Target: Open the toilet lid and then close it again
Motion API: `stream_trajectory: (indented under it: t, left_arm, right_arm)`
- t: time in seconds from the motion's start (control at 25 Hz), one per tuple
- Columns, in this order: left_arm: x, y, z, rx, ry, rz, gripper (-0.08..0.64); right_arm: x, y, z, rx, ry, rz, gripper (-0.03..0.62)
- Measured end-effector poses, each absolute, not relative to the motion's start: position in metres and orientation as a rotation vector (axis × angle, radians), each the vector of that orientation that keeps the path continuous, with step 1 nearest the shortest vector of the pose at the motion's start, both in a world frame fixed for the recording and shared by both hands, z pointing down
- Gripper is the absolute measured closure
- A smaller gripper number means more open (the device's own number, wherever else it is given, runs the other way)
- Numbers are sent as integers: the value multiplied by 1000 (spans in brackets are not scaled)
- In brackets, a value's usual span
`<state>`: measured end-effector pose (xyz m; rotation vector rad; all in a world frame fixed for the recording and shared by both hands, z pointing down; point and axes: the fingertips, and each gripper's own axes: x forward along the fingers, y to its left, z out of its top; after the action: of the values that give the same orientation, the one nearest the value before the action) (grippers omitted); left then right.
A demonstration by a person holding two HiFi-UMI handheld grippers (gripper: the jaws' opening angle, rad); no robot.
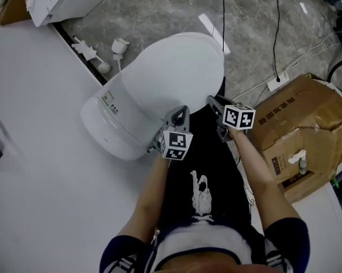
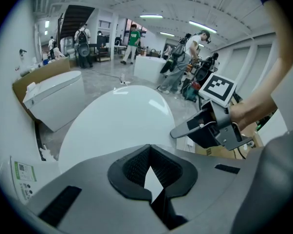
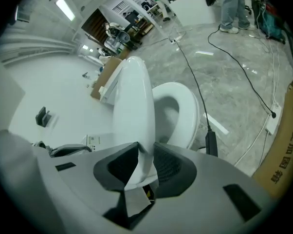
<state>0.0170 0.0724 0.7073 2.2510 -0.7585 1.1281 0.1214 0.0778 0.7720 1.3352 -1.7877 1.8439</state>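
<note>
The white toilet lid (image 1: pixel 171 73) stands partly raised off the seat (image 3: pixel 188 106), with the bowl showing beneath it in the right gripper view. My right gripper (image 1: pixel 212 100) is shut on the lid's front edge (image 3: pixel 132 106), which runs between the two pads (image 3: pixel 168 167). My left gripper (image 1: pixel 182 110) hovers just beside it at the lid's near rim, jaws shut with nothing in them; the lid's top (image 2: pixel 117 126) fills its view, and the right gripper (image 2: pixel 178 132) shows there at the lid's right edge.
The toilet's body (image 1: pixel 111 124) backs onto a white wall at the left. A torn cardboard box (image 1: pixel 301 129) stands close on the right, with a power strip (image 1: pixel 276 82) and cables (image 1: pixel 279 38) on the stone floor. A second toilet (image 2: pixel 54 96) and several people stand further off.
</note>
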Motion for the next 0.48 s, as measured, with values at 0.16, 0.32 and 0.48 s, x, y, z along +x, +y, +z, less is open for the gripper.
stream_trajectory:
  t: [0.16,0.32,0.48]
  left_arm:
    - [10,76,700,2240,-772,1133,552]
    - [10,75,687,2240,-800,1102,552]
    - [8,76,675,2234,-829,1077,552]
  right_arm:
    - [108,83,749,1254,-1852,1772,506]
    - [97,87,732,1171,-1894,1703,512]
    - [84,92,716,1088,-1939,1643,517]
